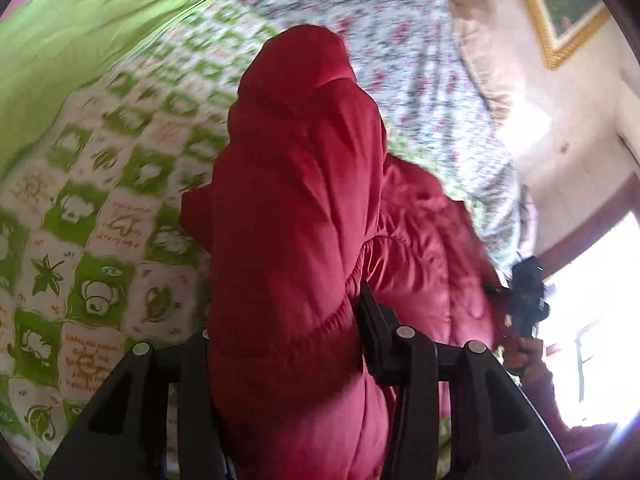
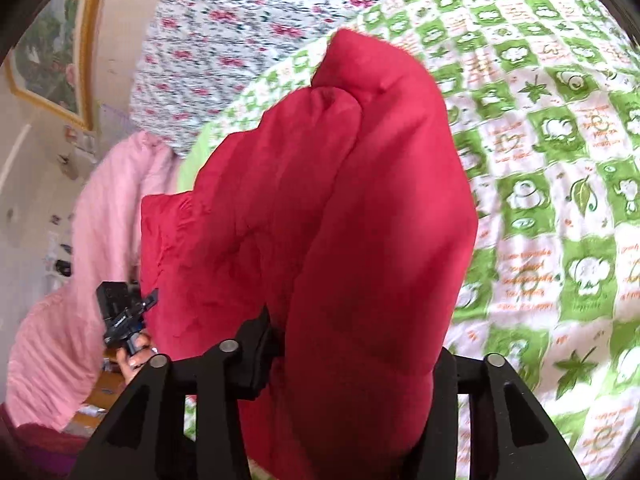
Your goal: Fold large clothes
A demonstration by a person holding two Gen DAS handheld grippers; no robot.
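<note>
left tool [image 1: 286, 344] is clamped on a thick bunch of the red puffy jacket [image 1: 296, 208], cloth squeezed between the two black fingers and bulging up past them. right tool [image 2: 352, 356] is clamped the same way on another bunch of the jacket [image 2: 332, 208]. each view also shows the other tool off to the side with a bit of the person's hand on it, so both grips sit on the same garment, apart from each other.

jacket hangs lifted off the bed, gathered and lumpy, not laid flat. no neat fold visible. judgement: early to mid task, garment is picked up and being carried or shaken out; laying it flat, folding the sleeves in and folding the body over all look left to do. cannot tell which parts of the jacket are gripped.

under it is the bed with a green and white patterned sheet [image 2: 560, 168], a plain green blanket [image 1: 80, 40] toward its far edge, a floral quilt [image 1: 400, 40] beyond that. a pink blanket [image 2: 100, 216] lies at the bed's side. wall has a gold framed picture [image 1: 560, 12]. bright window [image 1: 600, 300] at one side. frames are motion blurred.
</note>
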